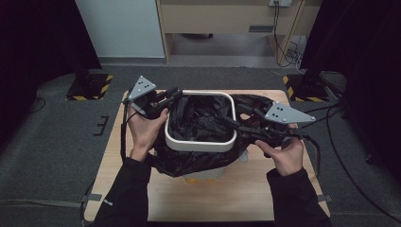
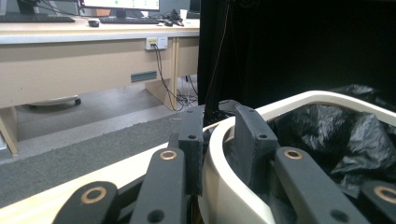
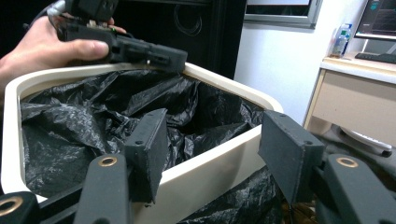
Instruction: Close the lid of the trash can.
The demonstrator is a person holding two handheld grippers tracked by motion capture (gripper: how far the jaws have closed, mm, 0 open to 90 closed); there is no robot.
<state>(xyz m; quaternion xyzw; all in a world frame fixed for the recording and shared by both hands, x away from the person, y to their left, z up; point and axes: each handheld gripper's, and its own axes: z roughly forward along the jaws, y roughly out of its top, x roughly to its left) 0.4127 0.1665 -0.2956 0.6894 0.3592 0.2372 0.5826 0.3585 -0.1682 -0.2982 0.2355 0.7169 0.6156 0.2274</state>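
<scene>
I am working over a wooden table, where a white bin is sitting near the middle with a black bin bag lying crumpled inside it and spilling over the near and right sides of the rim.

The bin is looking rigid and light to me, a stiff plastic shell that should tip if I am pulling hard on one side, so I am judging the rim to be the place to steady it. The bag is thin, soft and slick film; it will probably slide between the pads and could tear if I am dragging it over the edge. I would be taking it by its loose hem outside the rim, not by the slack in the hollow.

My left gripper is straddling the bin's rim, one jaw outside and one inside, pinching the wall. My right gripper is straddling the opposite rim with its jaws standing apart, gripping nothing.
</scene>
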